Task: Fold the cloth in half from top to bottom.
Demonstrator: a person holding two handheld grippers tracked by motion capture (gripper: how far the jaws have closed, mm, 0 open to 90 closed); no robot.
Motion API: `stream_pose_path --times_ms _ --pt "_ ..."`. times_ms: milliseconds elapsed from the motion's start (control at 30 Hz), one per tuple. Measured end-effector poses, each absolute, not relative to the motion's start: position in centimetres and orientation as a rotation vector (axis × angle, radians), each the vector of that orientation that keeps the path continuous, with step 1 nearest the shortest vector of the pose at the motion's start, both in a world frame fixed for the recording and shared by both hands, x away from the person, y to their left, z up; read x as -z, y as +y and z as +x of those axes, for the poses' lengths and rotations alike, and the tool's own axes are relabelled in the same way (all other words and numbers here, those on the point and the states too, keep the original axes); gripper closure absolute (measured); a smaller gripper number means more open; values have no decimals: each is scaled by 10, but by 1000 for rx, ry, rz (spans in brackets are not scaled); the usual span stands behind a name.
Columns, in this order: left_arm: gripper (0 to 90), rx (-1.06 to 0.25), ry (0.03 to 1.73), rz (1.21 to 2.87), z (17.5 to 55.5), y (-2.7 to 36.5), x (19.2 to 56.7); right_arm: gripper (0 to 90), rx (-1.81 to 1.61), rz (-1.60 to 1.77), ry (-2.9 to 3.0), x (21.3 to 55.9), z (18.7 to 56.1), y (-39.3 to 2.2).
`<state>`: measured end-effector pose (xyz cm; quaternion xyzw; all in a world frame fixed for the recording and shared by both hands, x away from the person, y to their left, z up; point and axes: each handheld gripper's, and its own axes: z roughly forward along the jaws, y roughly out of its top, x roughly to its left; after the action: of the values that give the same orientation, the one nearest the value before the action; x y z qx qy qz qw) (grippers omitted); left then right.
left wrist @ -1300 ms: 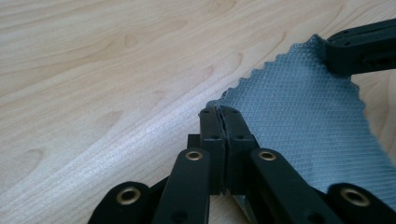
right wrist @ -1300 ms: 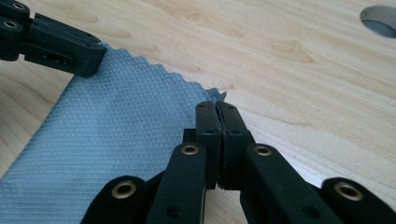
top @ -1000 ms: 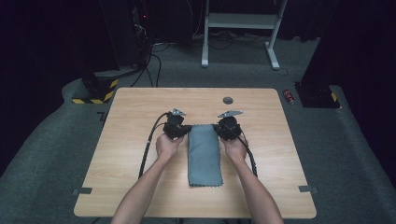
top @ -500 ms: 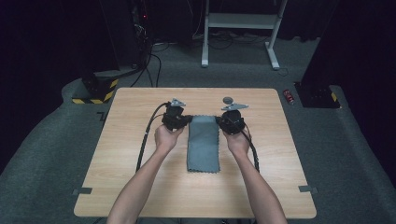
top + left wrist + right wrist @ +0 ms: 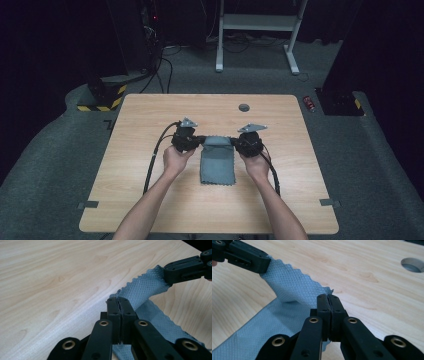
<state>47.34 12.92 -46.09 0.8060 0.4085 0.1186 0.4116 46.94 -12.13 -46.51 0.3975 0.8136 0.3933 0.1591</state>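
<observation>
You have no readable writing to go by: the cloth (image 5: 217, 161) carries no label or print, and the mark at the table's (image 5: 150, 210) left edge in the high view is too small to read. The yellow-and-black striped block (image 5: 100, 97) on the floor at the upper left bears stripes only.

The cloth is a grey-blue piece with a fine diamond weave and a zigzag-cut edge. In the high view it lies at the centre of the frame as a narrow upright strip, its lower part flat on the wood and its top edge lifted between your two tools. In the left gripper view the raised edge (image 5: 145, 290) runs from the lower middle up to the upper right, taut, with a second layer lying flat beneath it at the lower right. In the right gripper view the same edge (image 5: 292, 287) runs from the middle up to the upper left.

Your left gripper (image 5: 186, 140) sits just left of the cloth's top corner in the high view; its jaws are pressed together on that corner, with the fabric pinched between them. Your right gripper (image 5: 249, 142) sits just right of the other top corner and is clamped on it likewise. Each tool appears in the other's view, gripping the far end of the edge.

A round hole (image 5: 244, 107) in the tabletop lies above the cloth, well apart from it.
</observation>
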Motion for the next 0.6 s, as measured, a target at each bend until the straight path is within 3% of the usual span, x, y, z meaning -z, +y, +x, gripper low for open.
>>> stream_pose_path --times_ms 600 --pt "889 -272 969 2073 438 128 486 888 -1140 1093 2385 488 438 -128"
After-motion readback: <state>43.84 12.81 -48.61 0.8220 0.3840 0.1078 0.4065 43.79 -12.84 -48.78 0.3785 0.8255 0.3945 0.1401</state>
